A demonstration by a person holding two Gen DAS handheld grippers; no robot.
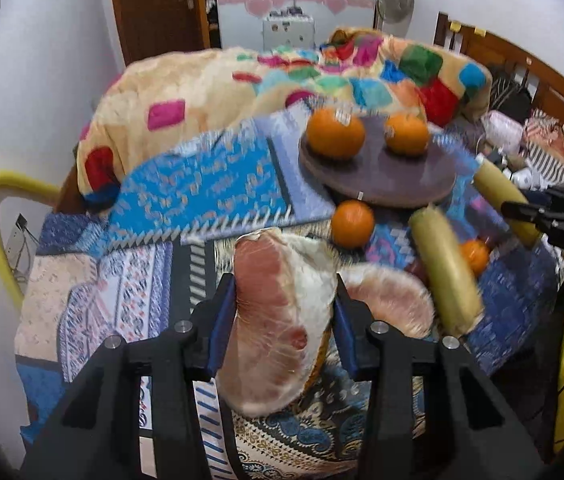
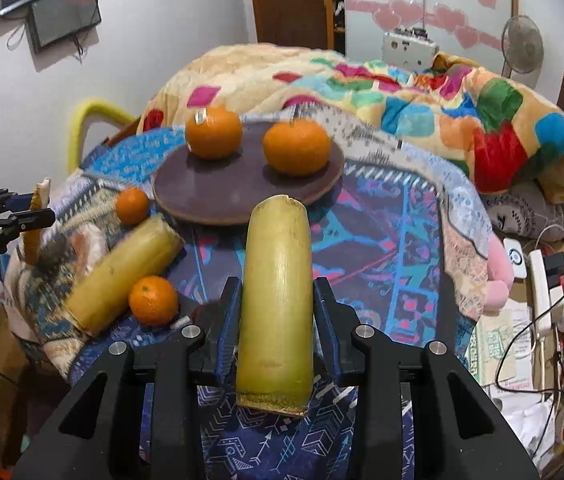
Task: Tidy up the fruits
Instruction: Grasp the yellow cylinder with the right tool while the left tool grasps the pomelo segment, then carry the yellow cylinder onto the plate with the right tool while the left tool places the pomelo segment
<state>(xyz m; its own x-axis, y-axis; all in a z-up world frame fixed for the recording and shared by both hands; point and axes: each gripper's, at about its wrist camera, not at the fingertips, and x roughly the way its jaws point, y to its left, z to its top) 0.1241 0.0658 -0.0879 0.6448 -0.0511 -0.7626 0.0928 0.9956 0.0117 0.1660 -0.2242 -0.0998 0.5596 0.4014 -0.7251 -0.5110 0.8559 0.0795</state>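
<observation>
L hand-held gripper (image 1: 283,312) clamps pomelo wedge (image 1: 278,320) | R hand-held gripper (image 2: 276,316) grips cane piece (image 2: 276,300) | plate (image 2: 218,196) w/ 2 oranges (image 2: 214,132) just ahead of R

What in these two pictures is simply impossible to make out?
- Dark red thing, left wrist view: mostly hidden behind the lying yellow stalk; unidentifiable.
- Second pomelo piece, left wrist view: its near part is covered by the left tongs and the held pomelo piece.
- Sticker on the left orange, right wrist view: print too small.
- Clutter at right, right wrist view: bent by the lens edge.
</observation>
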